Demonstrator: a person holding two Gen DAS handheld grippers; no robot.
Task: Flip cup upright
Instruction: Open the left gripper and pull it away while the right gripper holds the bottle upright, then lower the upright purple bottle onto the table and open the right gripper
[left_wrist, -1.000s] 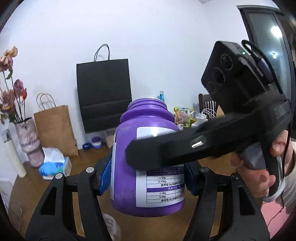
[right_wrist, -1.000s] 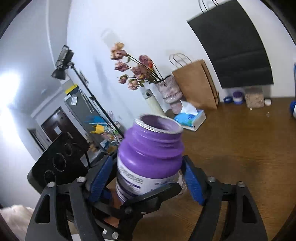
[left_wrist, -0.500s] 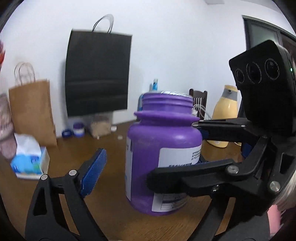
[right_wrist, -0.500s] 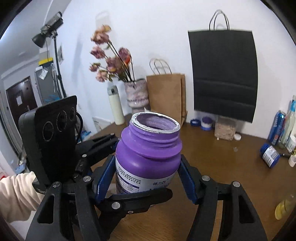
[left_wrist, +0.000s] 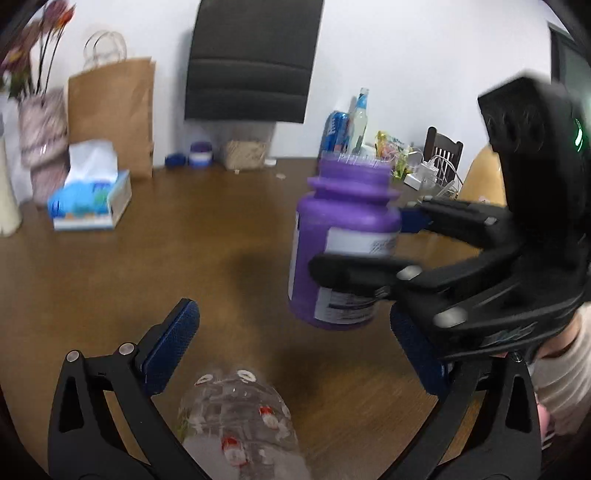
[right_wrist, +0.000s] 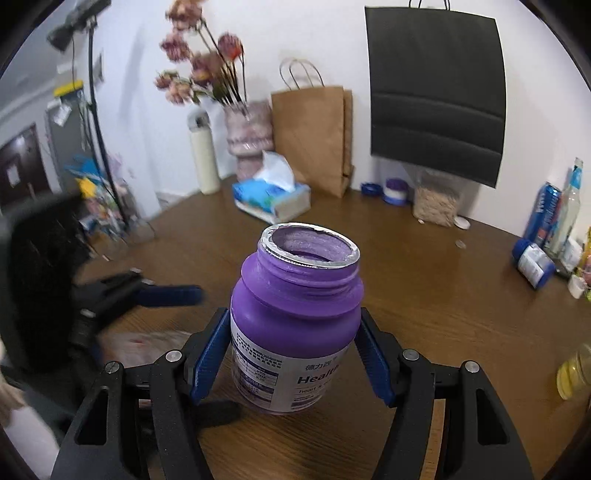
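Right gripper (right_wrist: 295, 354) is clamping the purple plastic jar with the white label (right_wrist: 295, 321) at mid-body, blue pads pressed against both sides; jar is standing mouth-up, base at or just above the brown wooden worktop (right_wrist: 443, 295); contact cannot be told. Left gripper (left_wrist: 295, 354) is spread wide, holding nothing, hanging near a clear patterned plastic bottle (left_wrist: 240, 417) lying below it. A second ago both grippers were closed on the jar; half a second ago the left was opening beside it. Now it is pulling clear, well apart from the jar. Flip is looking essentially done: only set-down and release are remaining.
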